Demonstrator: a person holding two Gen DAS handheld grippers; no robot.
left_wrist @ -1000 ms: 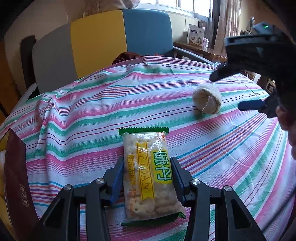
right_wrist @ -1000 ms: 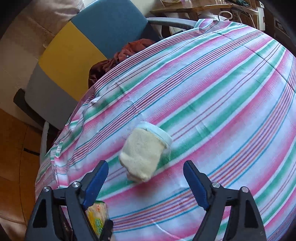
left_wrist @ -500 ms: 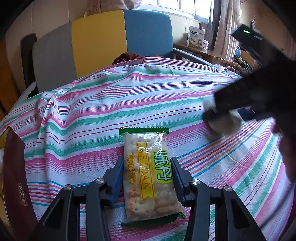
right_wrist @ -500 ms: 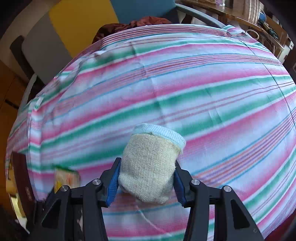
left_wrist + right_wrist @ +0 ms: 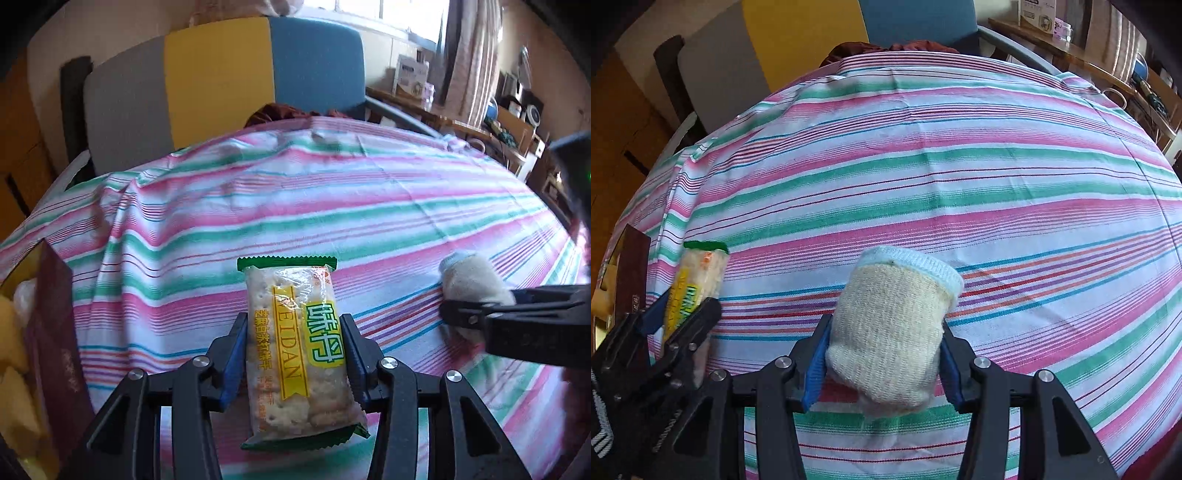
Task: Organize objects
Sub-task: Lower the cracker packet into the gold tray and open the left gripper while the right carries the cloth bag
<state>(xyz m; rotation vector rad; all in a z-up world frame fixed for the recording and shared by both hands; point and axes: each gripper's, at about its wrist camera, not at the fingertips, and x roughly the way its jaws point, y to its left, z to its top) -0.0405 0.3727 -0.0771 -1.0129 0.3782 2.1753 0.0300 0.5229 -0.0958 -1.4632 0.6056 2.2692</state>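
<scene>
Clearance around the cracker packet (image 5: pixel 295 347)

Beyond the cracker packet, the striped cloth (image 5: pixel 295 206) on the counter lies bare up to the far edge, where a chair (image 5: pixel 221 74) backs the counter. Left of the packet, a dark red box (image 5: pixel 55 332) stands near and blocks passage on that side. Right of the packet, the right gripper (image 5: pixel 882 354), its jaws closed on a rolled sock (image 5: pixel 894 325), occupies the near space; open cloth separates sock and packet.

My two wrist cameras look steeply down, close over the striped tabletop (image 5: pixel 332 206); both show the cracker pack (image 5: pixel 299 354) and sock (image 5: pixel 897 325).
</scene>
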